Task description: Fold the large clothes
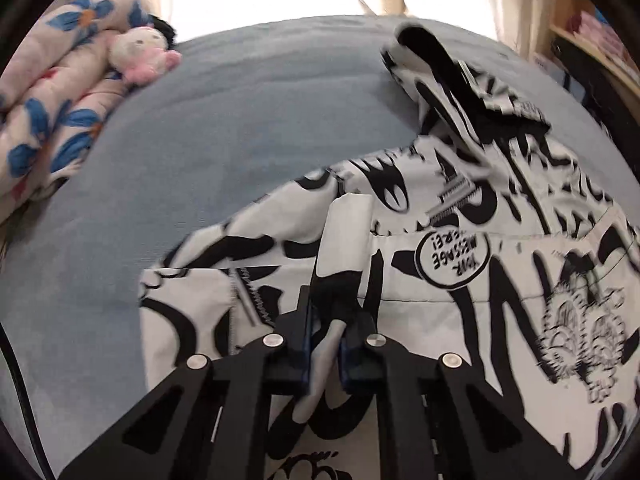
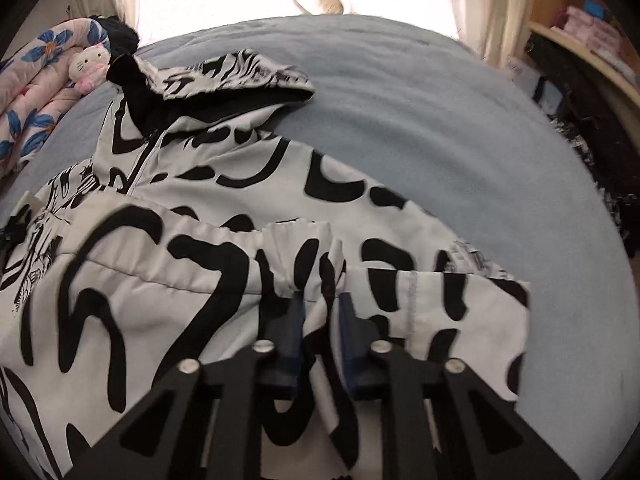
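Your white hooded jacket with bold black graffiti print point(image 1: 460, 240) lay spread on the blue-grey bed sheet point(image 1: 240, 140), hood point(image 2: 224, 76) towards the far edge. Your left gripper point(image 1: 324, 344) had its fingers clamped on a bunched fold of the jacket's fabric — your right gripper point(image 2: 320, 320) pinched a gathered fold the same way (both views are blurred). A pink quilt with blue flowers point(image 1: 52, 112) and a small white-and-pink plush toy point(image 1: 140, 52) sat at the bed's left edge.
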### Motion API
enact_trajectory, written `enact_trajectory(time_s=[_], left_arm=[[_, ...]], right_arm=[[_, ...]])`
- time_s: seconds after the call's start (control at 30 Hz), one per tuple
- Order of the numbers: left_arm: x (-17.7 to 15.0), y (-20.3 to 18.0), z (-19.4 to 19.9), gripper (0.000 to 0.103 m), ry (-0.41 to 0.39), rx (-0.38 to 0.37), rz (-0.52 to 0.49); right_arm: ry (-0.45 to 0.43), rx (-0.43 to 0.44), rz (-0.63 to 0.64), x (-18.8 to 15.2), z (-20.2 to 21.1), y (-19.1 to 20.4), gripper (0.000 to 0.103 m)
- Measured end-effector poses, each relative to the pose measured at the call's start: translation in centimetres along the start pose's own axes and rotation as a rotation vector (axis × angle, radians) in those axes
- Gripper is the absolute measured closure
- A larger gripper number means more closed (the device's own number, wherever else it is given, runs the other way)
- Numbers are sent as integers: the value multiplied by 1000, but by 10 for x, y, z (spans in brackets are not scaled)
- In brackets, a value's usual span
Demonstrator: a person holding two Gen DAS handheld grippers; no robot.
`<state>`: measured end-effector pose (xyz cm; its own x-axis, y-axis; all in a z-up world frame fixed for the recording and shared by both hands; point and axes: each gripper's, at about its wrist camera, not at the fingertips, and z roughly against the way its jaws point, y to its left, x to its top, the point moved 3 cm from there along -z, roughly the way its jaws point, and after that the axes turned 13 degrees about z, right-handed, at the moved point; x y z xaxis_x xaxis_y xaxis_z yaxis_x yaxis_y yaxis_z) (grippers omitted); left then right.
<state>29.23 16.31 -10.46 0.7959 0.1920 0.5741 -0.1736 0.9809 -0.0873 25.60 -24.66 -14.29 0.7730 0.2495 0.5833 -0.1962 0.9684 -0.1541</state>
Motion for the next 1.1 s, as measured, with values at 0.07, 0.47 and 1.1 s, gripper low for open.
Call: enact_trajectory(time_s=[0.07, 0.47, 1.1], left_arm=[[8, 9, 17, 97, -34, -23, 57], [50, 0, 9, 98, -180, 32, 149], [33, 25, -63, 77, -53, 11, 263]], right_arm=[[-67, -9, -59, 1, 18, -10, 93], [-177, -53, -211, 52, 5, -32, 94], [-14, -58, -259, 36, -62, -32, 68]])
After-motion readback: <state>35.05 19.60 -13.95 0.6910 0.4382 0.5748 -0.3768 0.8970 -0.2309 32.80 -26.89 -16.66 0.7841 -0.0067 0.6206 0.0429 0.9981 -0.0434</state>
